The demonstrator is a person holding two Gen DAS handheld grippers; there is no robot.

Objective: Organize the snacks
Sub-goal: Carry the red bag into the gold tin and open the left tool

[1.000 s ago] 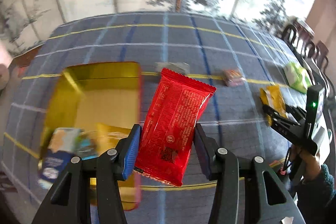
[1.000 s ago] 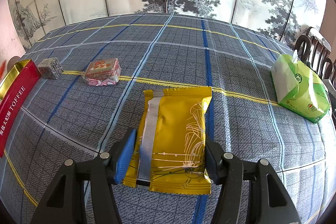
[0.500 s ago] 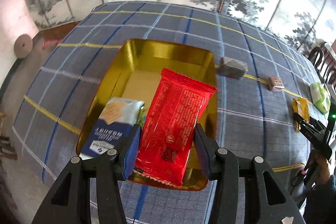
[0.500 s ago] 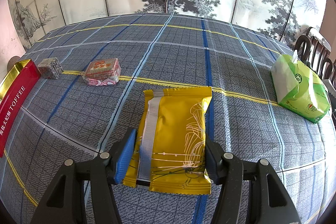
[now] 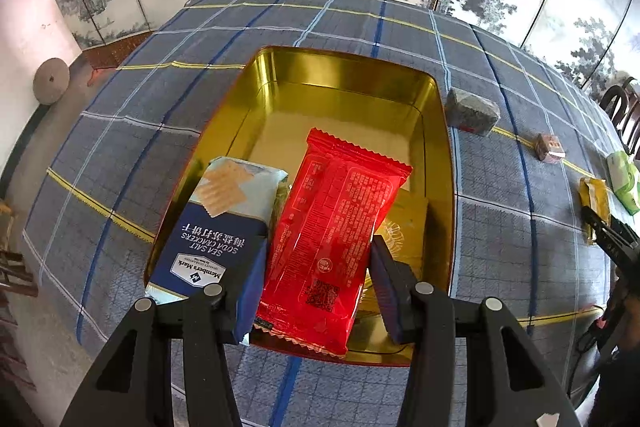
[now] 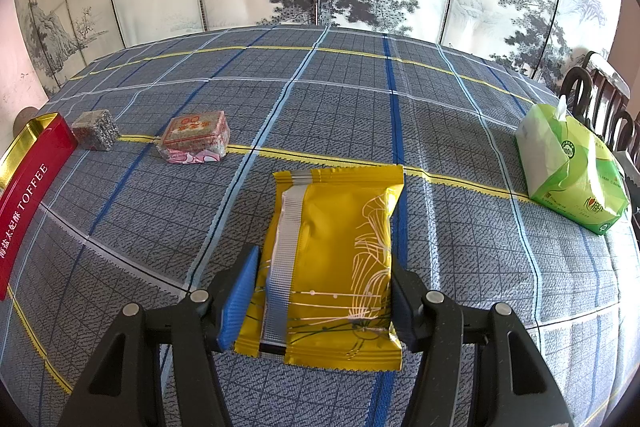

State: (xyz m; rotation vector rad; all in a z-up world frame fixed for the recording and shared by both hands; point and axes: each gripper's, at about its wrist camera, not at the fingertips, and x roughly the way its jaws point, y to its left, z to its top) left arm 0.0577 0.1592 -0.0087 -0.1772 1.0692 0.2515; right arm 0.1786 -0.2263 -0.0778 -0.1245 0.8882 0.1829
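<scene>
Red crinkle-edged foil snack packet (image 5: 332, 243) sits pinched in the left tongs (image 5: 316, 291) over the gold tin (image 5: 436, 99) — ready to drop; right tongs (image 6: 324, 303) clamp a yellow foil packet (image 6: 332, 259), waiting.

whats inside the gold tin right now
The gold tin holds a blue soda cracker pack and a yellow packet. The red packet in the left gripper covers whatever lies beneath it.
</scene>
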